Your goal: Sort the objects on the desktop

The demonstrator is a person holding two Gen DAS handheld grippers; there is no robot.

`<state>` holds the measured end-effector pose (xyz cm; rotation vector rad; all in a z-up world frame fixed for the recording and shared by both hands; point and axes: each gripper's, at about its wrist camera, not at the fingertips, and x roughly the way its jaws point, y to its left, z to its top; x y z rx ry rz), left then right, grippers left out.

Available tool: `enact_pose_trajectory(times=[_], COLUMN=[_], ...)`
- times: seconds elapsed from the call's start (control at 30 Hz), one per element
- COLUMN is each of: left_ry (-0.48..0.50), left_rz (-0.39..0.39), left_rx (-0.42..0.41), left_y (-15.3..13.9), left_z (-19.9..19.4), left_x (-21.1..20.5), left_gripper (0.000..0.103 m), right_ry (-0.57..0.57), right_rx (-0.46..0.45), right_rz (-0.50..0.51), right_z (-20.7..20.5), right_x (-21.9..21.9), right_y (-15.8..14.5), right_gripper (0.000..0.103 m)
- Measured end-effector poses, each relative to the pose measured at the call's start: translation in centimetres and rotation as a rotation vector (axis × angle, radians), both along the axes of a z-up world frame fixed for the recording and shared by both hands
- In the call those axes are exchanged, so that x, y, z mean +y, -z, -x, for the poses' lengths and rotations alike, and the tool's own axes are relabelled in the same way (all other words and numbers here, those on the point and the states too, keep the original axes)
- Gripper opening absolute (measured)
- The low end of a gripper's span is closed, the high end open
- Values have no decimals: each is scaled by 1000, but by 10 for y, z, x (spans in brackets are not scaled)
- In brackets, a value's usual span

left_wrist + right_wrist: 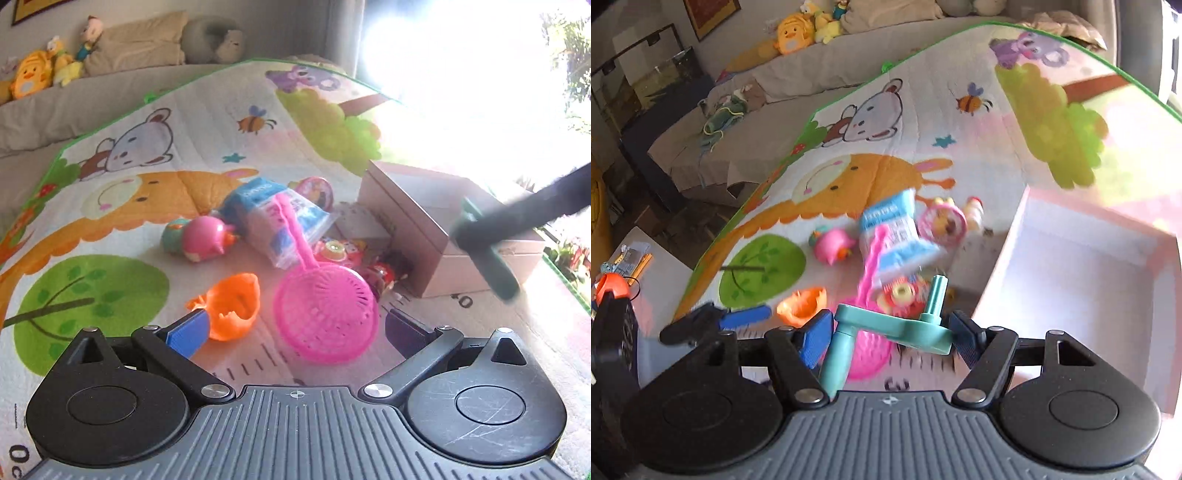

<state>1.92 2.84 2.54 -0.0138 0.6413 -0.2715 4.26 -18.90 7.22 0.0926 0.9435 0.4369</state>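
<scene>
1. The right gripper (890, 332) is clamping a teal plastic toy part (886, 326) between its blue pads; the part's flat bar is spanning the jaws left to right, one peg pointing up and away, a thicker leg hanging down toward the camera.
2. The open pink box (1082, 266) is lying just to the right and far of those fingers, so I judge the coming move to be a short carry rightward over its near wall, then a release.
3. The left gripper (295, 328) is hovering with fingers apart and nothing between them, over the pink strainer (327, 319) and beside the orange cup (232, 308); the strainer's handle is running away toward the blue packet (273, 206).
4. The right-wrist view is showing the box's bare interior; the left-wrist view is giving only the outer wall of the box (406, 229), washed out by window glare, with the right gripper as a dark blur (517, 221) above it.
5. The right hand is nearer the box.
</scene>
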Motion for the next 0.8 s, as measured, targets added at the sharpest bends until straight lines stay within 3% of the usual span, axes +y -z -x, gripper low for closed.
enact_pose_trajectory(times=[0.07,0.2,0.33,0.43,0.47,0.53,0.6,0.63,0.7,0.8], left_ry=[-2,-21,-87,-106,-104,-84,-73,-70,-56,-9], left_rz=[-38,-133,-153,-172,-180,-183,-189,-197,-204,-174], left_rx=[7,30,68,69,68,72,74,70,72,72], left_y=[5,15,19,18,17,16,14,14,12,4], left_z=[-4,-17,-31,-35,-36,-35,-31,-27,-16,13], left_x=[-15,-39,-46,-50,-52,-54,-56,-56,-55,-49], left_gripper=[103,103,103,100,97,71,67,52,36,35], right_ry=[-7,35,107,155,171,204,235,249,278,305], right_rx=[31,-43,-188,-239,-242,-243,-243,-241,-232,-214], right_rz=[-12,21,12,-1,-5,-4,-4,-8,-19,-46], right_z=[22,51,79,94,96,97,98,98,97,96], right_x=[-15,-26,-36,-46,-50,-56,-61,-63,-69,-75], right_y=[27,58,62,67,70,76,81,84,88,92], right_gripper=[70,70,91,94,94,94,94,95,96,97])
